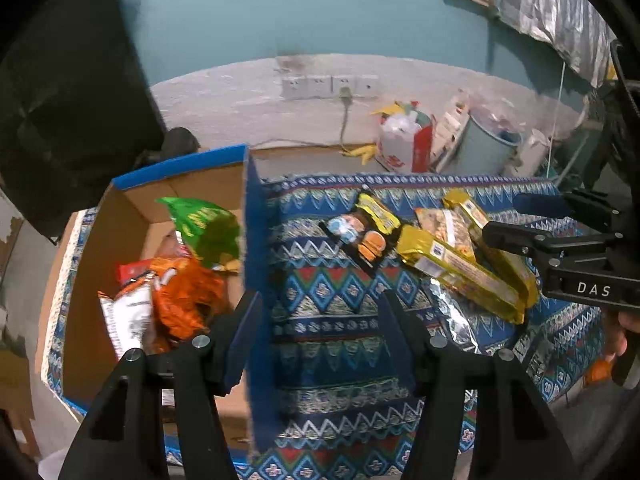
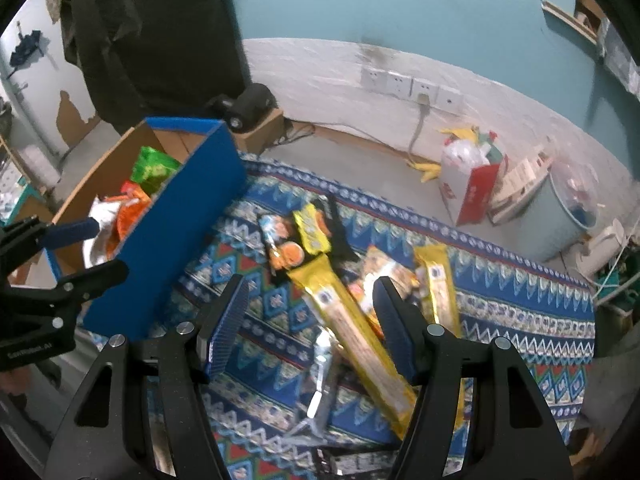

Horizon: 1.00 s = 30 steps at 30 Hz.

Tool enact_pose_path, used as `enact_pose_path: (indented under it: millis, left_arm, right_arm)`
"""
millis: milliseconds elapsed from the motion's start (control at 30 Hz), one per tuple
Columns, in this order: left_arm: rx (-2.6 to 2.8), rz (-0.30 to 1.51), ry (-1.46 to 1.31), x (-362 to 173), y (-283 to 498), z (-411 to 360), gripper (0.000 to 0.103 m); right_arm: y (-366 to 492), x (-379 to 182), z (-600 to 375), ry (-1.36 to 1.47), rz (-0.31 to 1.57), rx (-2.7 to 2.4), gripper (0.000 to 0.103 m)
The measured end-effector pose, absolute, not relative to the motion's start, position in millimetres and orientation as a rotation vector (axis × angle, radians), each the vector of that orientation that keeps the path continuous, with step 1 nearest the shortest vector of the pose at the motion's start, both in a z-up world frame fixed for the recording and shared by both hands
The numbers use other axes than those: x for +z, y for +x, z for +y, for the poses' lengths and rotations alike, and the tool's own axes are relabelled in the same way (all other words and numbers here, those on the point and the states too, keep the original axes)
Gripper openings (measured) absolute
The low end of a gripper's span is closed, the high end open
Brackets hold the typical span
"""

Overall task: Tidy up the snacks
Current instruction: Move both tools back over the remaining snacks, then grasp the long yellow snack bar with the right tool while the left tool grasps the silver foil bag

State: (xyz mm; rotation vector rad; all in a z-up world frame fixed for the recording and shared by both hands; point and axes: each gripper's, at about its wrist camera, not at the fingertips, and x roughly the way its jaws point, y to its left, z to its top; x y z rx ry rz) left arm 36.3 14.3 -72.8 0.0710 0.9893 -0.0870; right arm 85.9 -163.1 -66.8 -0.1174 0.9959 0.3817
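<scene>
A cardboard box with blue outer walls (image 1: 256,240) (image 2: 168,232) stands on the left of a patterned cloth. It holds a green bag (image 1: 204,228), an orange bag (image 1: 180,300) and a white packet (image 1: 124,320). My left gripper (image 1: 320,320) (image 2: 96,250) hovers open over the box's right wall, nothing between its fingers. On the cloth lie a black burger packet (image 1: 356,236) (image 2: 286,256), a small yellow packet (image 2: 312,228), two long gold packets (image 1: 460,276) (image 2: 438,288) and a silver packet (image 2: 320,388). My right gripper (image 2: 312,312) (image 1: 516,220) is open above one gold packet (image 2: 352,332), not touching it.
The cloth (image 1: 328,360) covers a low surface by a white wall with sockets (image 1: 328,86). Behind it on the floor stand a red and white bag (image 2: 468,192) and a pale blue bin (image 2: 560,216). A dark garment (image 2: 160,40) hangs at the back left.
</scene>
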Motion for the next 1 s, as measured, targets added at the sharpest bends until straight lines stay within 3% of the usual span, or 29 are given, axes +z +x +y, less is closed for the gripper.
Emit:
enact_pose_path:
  millis: [867, 1000]
  left_arm:
    - [-0.175, 1.134, 0.143, -148.3, 71.0, -41.2, 0.061]
    - [-0.175, 1.162, 0.127, -155.8, 76.1, -42.8, 0.061]
  right_arm:
    - [95.7, -173.8, -201.1, -0.185, 1.201, 0.443, 0.065]
    - [96.8, -189.4, -200.4, -0.217, 1.226, 0.45, 0.058]
